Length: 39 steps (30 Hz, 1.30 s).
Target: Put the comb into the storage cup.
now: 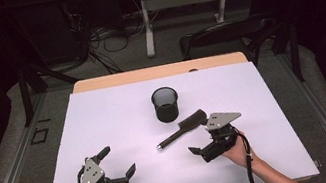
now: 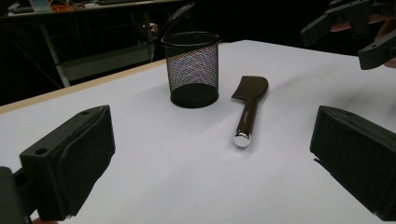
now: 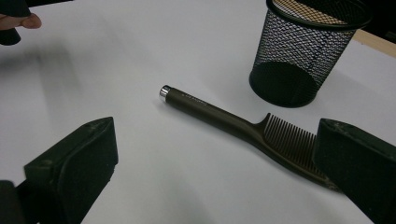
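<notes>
White sheet (image 1: 103, 112) covers a wooden table (image 1: 113, 80) in a dark room.

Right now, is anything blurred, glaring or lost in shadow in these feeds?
High view: the white table cover is evenly lit, the room behind is nearly black. Left gripper view: the comb and mesh cup are sharp, with glare on the comb's metal cap; the right gripper is soft at top right. Right gripper view: comb teeth crisp, a smeared shadow at upper left.
</notes>
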### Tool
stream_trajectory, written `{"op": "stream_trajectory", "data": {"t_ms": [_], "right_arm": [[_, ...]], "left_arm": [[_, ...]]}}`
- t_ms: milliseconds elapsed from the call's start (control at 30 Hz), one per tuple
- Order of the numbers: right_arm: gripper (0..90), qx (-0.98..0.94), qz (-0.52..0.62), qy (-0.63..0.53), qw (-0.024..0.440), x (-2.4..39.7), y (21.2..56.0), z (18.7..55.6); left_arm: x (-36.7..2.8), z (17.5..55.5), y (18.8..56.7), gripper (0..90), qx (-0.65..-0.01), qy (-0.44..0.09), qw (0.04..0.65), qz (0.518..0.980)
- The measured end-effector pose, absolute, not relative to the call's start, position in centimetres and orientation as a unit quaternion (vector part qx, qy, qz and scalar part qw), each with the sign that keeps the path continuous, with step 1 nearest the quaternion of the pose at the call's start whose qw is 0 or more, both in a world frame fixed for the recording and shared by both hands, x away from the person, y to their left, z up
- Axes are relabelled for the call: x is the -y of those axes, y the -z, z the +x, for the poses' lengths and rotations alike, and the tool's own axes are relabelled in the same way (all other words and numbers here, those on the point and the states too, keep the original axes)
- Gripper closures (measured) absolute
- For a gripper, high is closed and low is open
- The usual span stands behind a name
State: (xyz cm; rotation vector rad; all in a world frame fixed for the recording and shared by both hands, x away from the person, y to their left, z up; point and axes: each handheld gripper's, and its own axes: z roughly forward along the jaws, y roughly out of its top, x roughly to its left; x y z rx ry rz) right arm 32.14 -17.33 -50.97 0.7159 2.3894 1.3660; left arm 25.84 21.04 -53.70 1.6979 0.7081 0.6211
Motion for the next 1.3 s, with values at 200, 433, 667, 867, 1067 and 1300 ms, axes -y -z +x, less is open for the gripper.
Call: {"op": "stream_trajectory", "data": {"t_ms": [200,433,667,867,1067,1300], "right_arm": [[0.0,-0.833,0.249,-0.475,0.134,16.7,51.0,32.7],[0.0,-0.836,0.249,-0.471,0.128,15.9,51.0,33.2],[0.1,-0.84,0.247,-0.467,0.122,15.0,51.0,33.6],[10.8,-0.842,0.247,-0.465,0.121,14.2,50.8,34.0],[27.3,-0.842,0.255,-0.46,0.123,13.5,51.0,34.4],[59.1,-0.844,0.263,-0.45,0.128,12.7,51.2,35.0]], "left_arm": [[-21.1,25.8,53.7,0.1,-0.299,-0.264,0.565,0.722],[-21.1,25.8,53.7,0.1,-0.3,-0.265,0.566,0.721],[-21.1,25.8,53.7,0.1,-0.3,-0.267,0.566,0.72],[-21.1,25.8,53.6,0.1,-0.3,-0.267,0.566,0.72],[-21.2,25.8,53.6,0.1,-0.3,-0.27,0.567,0.718],[-21.1,25.8,53.6,0.1,-0.3,-0.268,0.565,0.72]]}}
